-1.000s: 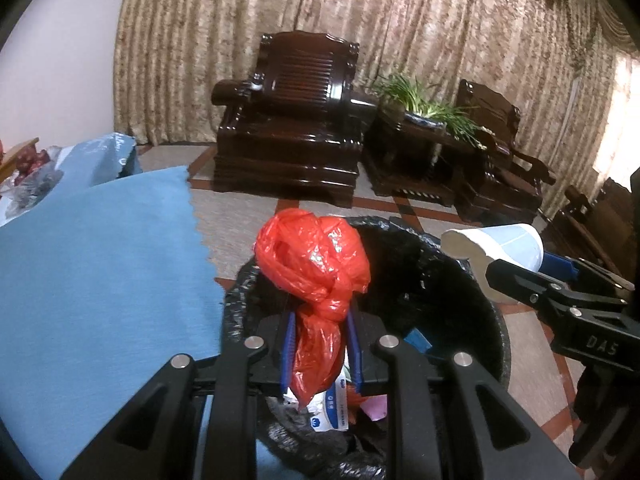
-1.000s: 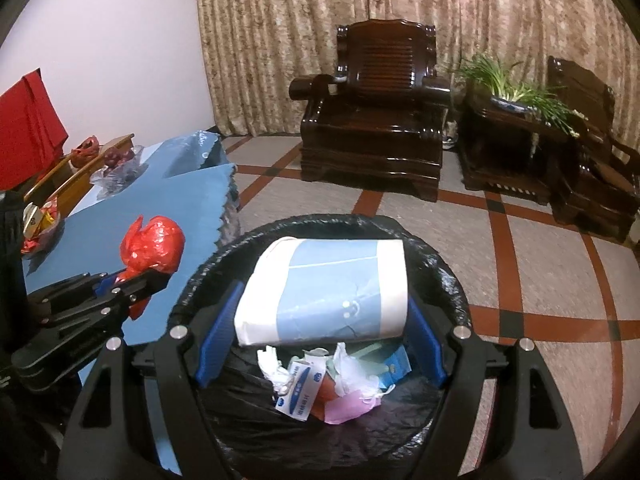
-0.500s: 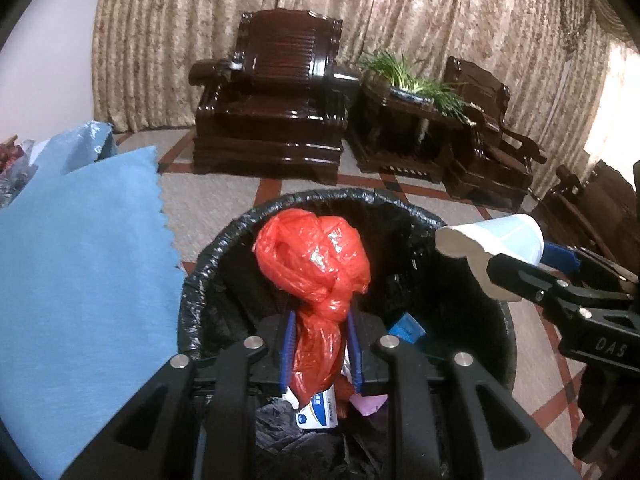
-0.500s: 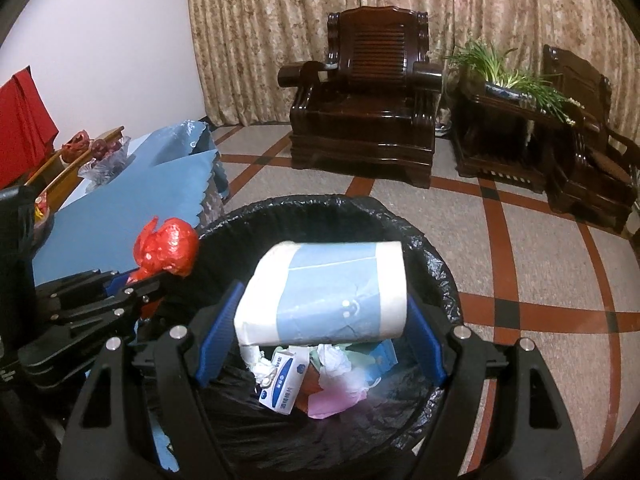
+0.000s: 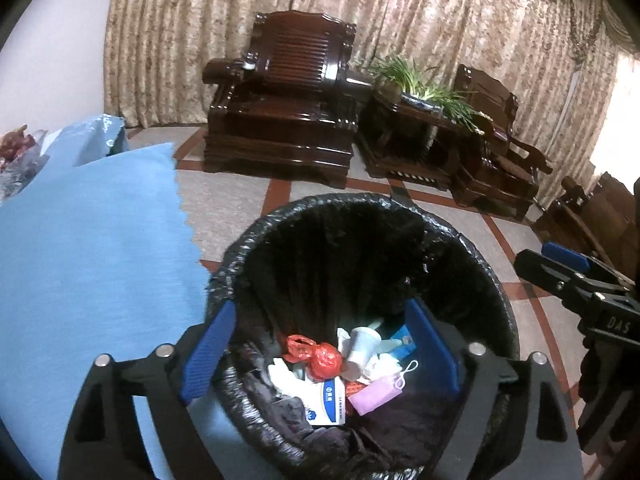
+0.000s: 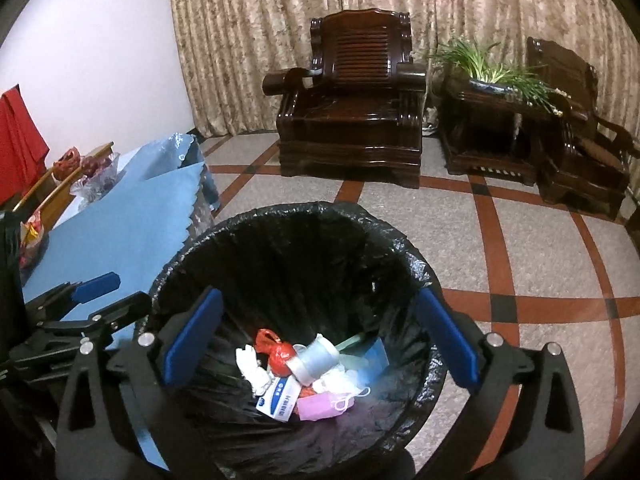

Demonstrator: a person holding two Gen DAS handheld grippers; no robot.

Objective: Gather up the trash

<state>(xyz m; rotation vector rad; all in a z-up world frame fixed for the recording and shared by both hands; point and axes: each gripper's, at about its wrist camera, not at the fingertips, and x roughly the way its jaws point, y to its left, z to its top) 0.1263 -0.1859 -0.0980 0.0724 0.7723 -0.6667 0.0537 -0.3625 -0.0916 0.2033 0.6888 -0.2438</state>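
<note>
Black liner rims the trash bin (image 5: 472, 248) below both my grippers. My left gripper (image 5: 320, 344) and right gripper (image 6: 320, 336) are opening wide, nothing between them. Inside lie the red plastic bag (image 6: 280, 354) and paper cup (image 6: 314, 360).

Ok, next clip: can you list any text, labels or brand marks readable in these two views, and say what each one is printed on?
"DAS": raised letters on the black body of the right claw, seen from the left wrist view.
White and blue carton in the trash bin: blue logo and printed characters, too small and blurred to read in either view.
Blue packet in the bin: no print can be made out.
Nothing else carries readable text.
</note>
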